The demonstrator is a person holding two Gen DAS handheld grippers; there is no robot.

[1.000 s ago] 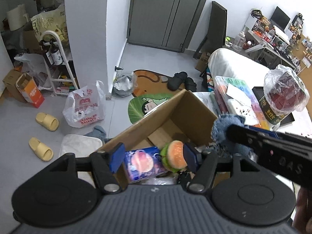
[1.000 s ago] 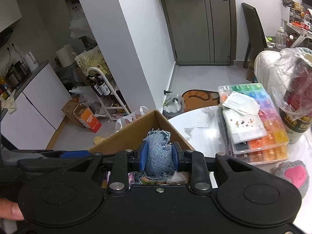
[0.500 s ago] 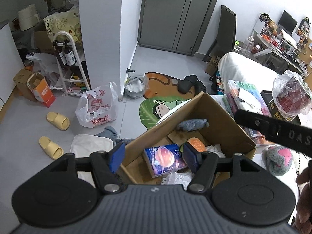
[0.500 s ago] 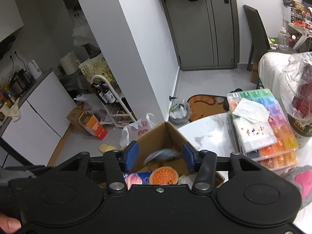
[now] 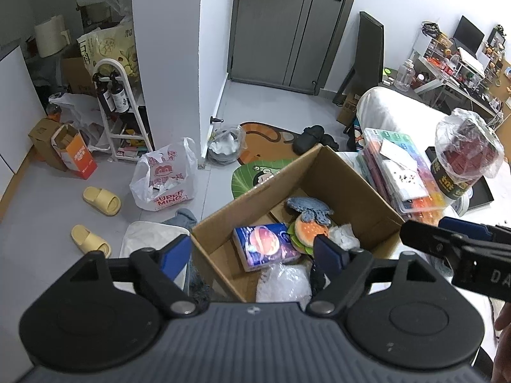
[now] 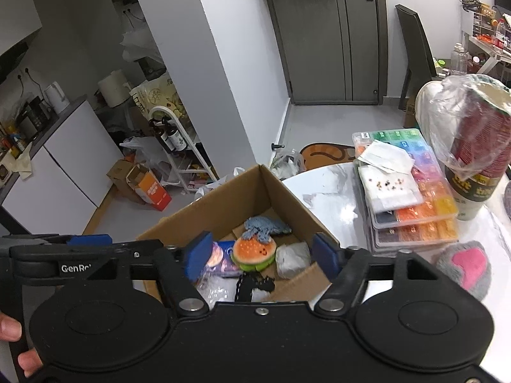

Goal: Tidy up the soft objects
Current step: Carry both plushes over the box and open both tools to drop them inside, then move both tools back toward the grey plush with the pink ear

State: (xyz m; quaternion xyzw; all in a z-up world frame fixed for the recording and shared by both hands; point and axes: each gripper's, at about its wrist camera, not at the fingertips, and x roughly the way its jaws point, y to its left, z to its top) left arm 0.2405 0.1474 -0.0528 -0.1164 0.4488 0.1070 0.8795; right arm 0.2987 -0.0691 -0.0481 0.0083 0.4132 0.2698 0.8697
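In your left wrist view, the cardboard box (image 5: 348, 191) sits in the middle of the frame, and your soft things are already inside it. The blue denim piece (image 5: 308, 209) lies at the back, partly on top of the burger toy (image 5: 308, 231). A purple packet (image 5: 266, 245) lies just left of the burger, and a clear plastic bag (image 5: 282, 282) sits at the bottom edge of the box. Your left gripper (image 5: 252, 253) has just been opening and is now spread wide, with nothing pinched between its blue pads. Your right gripper pokes in from the right edge of this frame. In your right wrist view, you see the same box (image 6: 242, 191) in the middle, with the denim piece (image 6: 265, 228) resting on the burger toy (image 6: 254, 252) near the far wall. Your right gripper (image 6: 260, 255) has also just been opening, and it is spread apart and holds nothing. So the denim piece looks put away. One soft thing is still out, I think: the gray fuzzy thing with a pink heart (image 6: 463, 268) lies on the white table (image 6: 329, 198) at the lower right, outside the box and well apart from your pads. That one probably goes in next.
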